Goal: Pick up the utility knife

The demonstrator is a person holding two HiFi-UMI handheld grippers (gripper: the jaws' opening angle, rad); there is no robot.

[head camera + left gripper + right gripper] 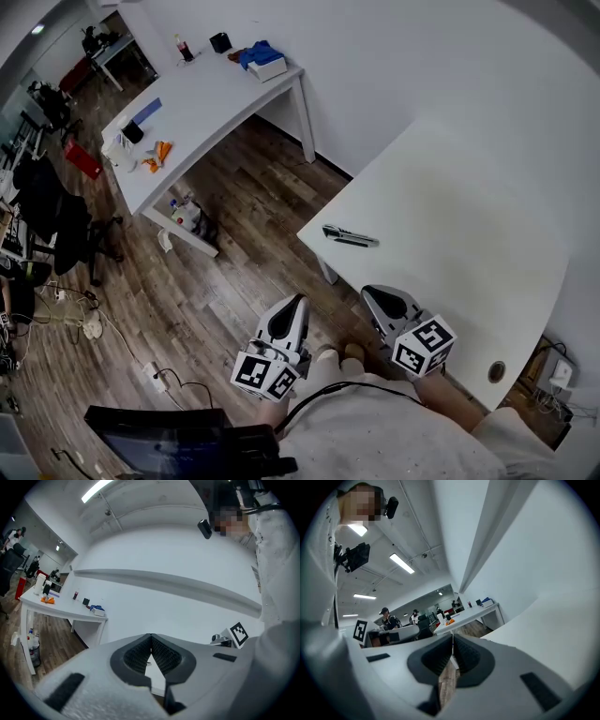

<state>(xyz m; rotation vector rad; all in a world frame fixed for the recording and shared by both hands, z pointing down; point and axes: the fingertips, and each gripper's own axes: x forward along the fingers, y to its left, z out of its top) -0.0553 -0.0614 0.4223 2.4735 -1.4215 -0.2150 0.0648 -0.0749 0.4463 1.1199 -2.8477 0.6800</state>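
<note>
View along the left gripper (pixel 151 638): its dark ribbed fingers (pixel 135 657) meet at the tips, with nothing held between them. Behind is a white wall (pixel 164 555). At left, a white desk (pixel 61 612) stands on a wood floor (pixel 51 645) and carries small orange, dark and blue items. At right, a marker cube (pixel 238 633) shows beside a pale sleeve (pixel 277 573)

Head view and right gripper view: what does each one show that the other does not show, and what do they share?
Only the head view shows the utility knife, lying on the near white table. Only the right gripper view shows the ceiling lights and a person in a cap in the background. Both show the right hand-held gripper, shut and empty, the near table, the wooden floor and the far white table with an orange thing on it.
</note>
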